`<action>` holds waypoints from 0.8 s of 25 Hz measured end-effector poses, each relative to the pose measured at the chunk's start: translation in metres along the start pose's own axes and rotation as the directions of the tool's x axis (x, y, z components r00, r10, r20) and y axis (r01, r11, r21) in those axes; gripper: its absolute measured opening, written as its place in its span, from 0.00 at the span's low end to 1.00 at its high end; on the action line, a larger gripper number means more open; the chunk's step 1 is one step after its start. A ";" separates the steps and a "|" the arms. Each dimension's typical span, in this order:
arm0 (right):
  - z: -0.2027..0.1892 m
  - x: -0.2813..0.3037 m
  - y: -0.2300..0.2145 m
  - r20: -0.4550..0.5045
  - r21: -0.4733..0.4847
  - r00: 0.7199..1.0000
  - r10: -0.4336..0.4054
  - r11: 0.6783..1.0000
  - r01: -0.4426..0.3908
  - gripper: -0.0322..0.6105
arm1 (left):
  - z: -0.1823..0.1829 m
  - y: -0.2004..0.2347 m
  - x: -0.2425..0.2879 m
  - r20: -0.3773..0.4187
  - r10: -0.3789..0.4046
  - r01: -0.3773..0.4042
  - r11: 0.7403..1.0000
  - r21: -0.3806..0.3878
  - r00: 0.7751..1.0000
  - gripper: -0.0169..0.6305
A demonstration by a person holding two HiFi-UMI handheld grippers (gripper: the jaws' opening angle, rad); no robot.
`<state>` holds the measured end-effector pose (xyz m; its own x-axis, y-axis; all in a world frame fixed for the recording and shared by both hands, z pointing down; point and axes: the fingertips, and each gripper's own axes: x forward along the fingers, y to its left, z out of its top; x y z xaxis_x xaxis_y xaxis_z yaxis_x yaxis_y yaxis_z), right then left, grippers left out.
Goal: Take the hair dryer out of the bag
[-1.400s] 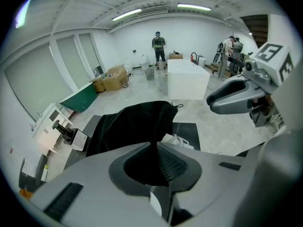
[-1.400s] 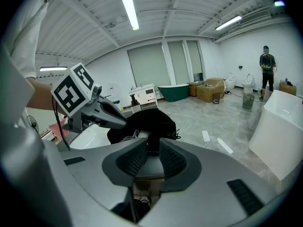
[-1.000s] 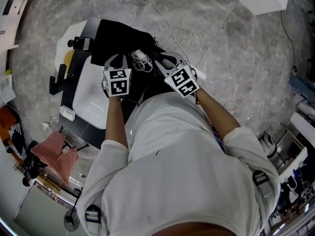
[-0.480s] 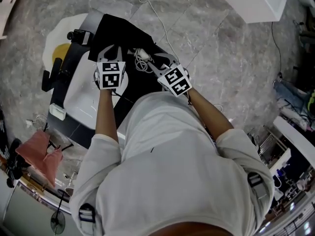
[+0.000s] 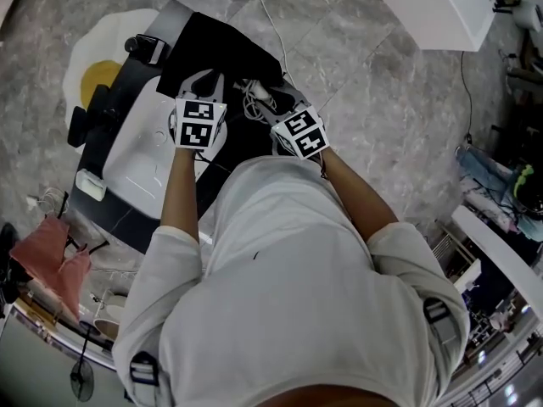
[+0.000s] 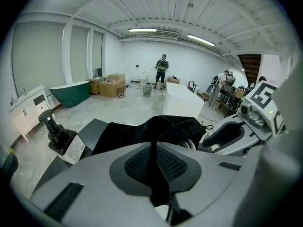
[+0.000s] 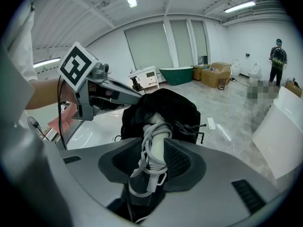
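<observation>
A black drawstring bag (image 5: 222,51) lies on a dark board over a white table (image 5: 140,155). From its mouth sticks the white hair dryer (image 5: 257,94), its cord wound around the handle (image 7: 155,138). My left gripper (image 5: 202,80) is shut on a fold of the bag's black cloth (image 6: 152,148) at the near edge. My right gripper (image 5: 271,102) has just been opening. The corded handle stands between its pads (image 7: 182,162), and I see no firm squeeze on it. The dryer's head is hidden inside the bag (image 7: 165,105).
A black device on a stand (image 5: 142,47) sits at the board's far left corner. An egg-shaped rug (image 5: 97,76) lies beyond it. A white cable (image 5: 273,24) runs across the stone floor. A white box (image 5: 437,7) stands far right, and a pink cloth (image 5: 53,257) near left.
My right gripper has slid forward and down onto the dryer's handle, and its jaws stand wider. The left gripper has shifted slightly and still holds the bag cloth.
</observation>
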<state>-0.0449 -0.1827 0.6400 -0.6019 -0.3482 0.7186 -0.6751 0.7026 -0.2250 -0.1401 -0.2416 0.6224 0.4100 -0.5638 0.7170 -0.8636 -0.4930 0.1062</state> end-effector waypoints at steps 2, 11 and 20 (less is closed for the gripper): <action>0.000 0.007 0.000 -0.011 0.022 1.000 -0.004 1.000 0.004 0.29 | -0.001 0.001 -0.001 0.012 -0.018 0.018 1.000 -0.006 1.000 0.10; -0.003 0.030 -0.004 -0.072 0.064 0.997 -0.031 0.997 0.036 0.45 | -0.005 0.000 0.000 0.073 -0.111 0.114 0.993 -0.043 0.991 0.10; -0.009 0.061 -0.006 -0.124 0.131 0.990 -0.060 0.988 0.077 0.57 | -0.008 0.001 0.004 0.095 -0.156 0.161 0.986 -0.050 0.983 0.10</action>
<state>-0.0739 -0.2030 0.6913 -0.5024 -0.3104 0.8070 -0.7692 0.5868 -0.2532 -0.1415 -0.2391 0.6305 0.5653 -0.5405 0.6232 -0.8000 -0.5435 0.2543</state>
